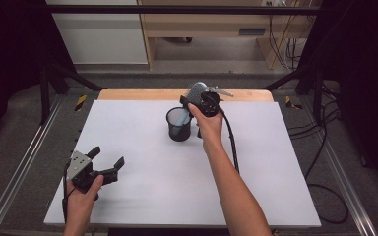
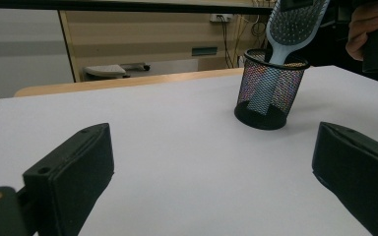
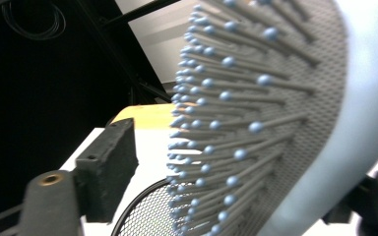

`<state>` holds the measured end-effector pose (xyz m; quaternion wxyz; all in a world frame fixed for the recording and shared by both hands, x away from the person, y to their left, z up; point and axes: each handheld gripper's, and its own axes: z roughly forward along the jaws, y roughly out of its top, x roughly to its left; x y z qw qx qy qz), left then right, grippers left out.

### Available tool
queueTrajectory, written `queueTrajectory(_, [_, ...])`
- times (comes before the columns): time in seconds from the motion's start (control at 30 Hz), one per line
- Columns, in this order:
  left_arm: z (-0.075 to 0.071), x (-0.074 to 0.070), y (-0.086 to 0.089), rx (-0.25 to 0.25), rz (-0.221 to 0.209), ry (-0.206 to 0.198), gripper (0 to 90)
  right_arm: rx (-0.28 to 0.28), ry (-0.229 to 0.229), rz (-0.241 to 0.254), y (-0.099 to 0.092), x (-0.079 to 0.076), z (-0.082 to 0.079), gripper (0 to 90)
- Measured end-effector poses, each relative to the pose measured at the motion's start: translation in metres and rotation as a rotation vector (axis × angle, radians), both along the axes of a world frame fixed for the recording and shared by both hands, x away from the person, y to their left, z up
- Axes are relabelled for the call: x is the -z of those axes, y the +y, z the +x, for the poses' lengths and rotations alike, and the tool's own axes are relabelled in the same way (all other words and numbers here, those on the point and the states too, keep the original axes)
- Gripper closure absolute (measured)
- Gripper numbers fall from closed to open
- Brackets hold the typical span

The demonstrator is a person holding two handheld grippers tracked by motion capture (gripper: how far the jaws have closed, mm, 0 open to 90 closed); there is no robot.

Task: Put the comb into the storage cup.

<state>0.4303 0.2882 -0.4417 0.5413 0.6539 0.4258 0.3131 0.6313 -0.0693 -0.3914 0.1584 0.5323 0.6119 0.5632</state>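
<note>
A light blue hairbrush (image 1: 197,91) stands handle-down in a black mesh cup (image 1: 178,125) at the back middle of the white table (image 1: 152,187). Its head leans out over the cup's rim. My right gripper (image 1: 200,98) is at the brush head, held by a hand above the cup. In the right gripper view the bristled head (image 3: 275,123) sits between the jaws, with a gap between the left jaw and the bristle tips, above the cup's rim (image 3: 147,206). My left gripper (image 1: 108,156) rests open near the front left, with nothing between its jaws (image 2: 211,162), facing the cup (image 2: 268,88) and brush (image 2: 295,24).
A wooden strip (image 1: 128,94) borders the table's far edge. Metal rails (image 1: 24,152) run along both sides. Cables (image 1: 325,147) lie on the floor at the right, and the right gripper's cable (image 1: 234,142) trails across the table.
</note>
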Motion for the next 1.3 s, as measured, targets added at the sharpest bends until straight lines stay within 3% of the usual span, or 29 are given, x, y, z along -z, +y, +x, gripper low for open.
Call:
queueTrajectory(0.2, [0.0,0.0,0.0,0.001,0.003,-0.001,2.4,0.02,0.004,-0.038,0.002,-0.002,-0.002,10.6])
queueTrajectory(1.03, [0.0,0.0,0.0,-0.004,0.001,0.0,2.4,0.006,-0.05,-0.152,-0.011,-0.017,-0.012,5.4])
queueTrajectory(1.3, [0.0,0.0,0.001,-0.007,0.001,-0.001,2.3,-0.006,-0.07,-0.168,-0.014,-0.021,-0.015,4.5])
